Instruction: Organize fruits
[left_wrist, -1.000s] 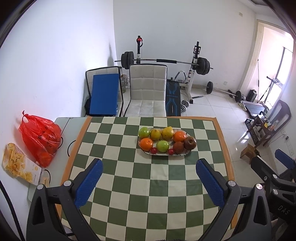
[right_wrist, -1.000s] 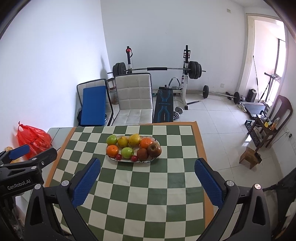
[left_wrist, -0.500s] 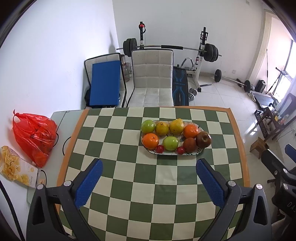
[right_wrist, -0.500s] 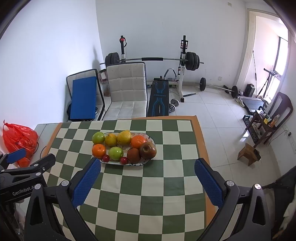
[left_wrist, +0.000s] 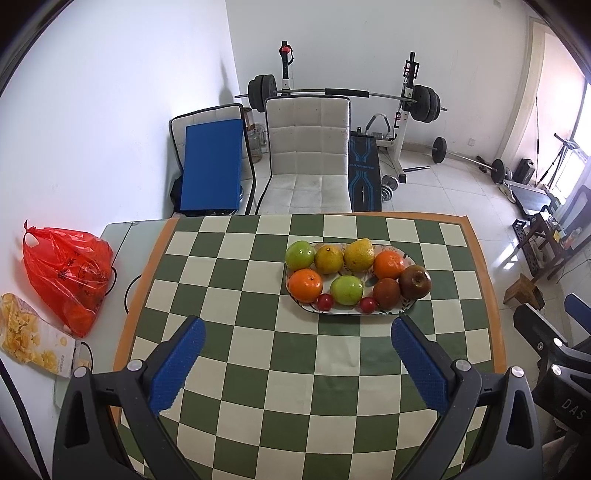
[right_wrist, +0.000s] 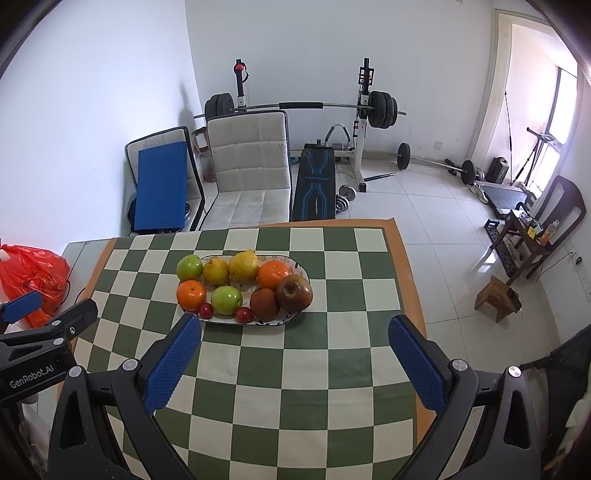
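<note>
The fruits sit together on an oval plate (left_wrist: 405, 308) on the table (left_wrist: 258, 332), which is covered by a green and cream checkered cloth. Seen from the left hand-held gripper (left_wrist: 297, 354), the plate lies ahead and slightly toward its right finger; seen from the right hand-held gripper (right_wrist: 295, 354), it lies ahead and toward its left finger, whose blue pad (right_wrist: 173, 363) overlaps the plate's near rim in that view. Both hand-held grippers hover above the cloth with their fingers spread wide apart, gripping nothing.

On the far row of the plate lie a green apple (left_wrist: 300, 254), a yellow orange-like fruit (left_wrist: 328, 259), a yellow pear (left_wrist: 359, 254) and an orange (left_wrist: 388, 264). On the near row lie another orange (left_wrist: 305, 284), a second green apple (left_wrist: 346, 290), a brown kiwi-like fruit (left_wrist: 386, 293) and a dark reddish apple (left_wrist: 415, 282). Two small red fruits (left_wrist: 325, 301) rest at the near edge, either side of the near green apple.

Off the left hand-held gripper's left side, a red plastic bag (left_wrist: 66, 277) and a yellow snack packet (left_wrist: 29, 336) lie on the bare part of the table beside the cloth. A white chair (left_wrist: 308, 155) stands beyond the table's far edge
</note>
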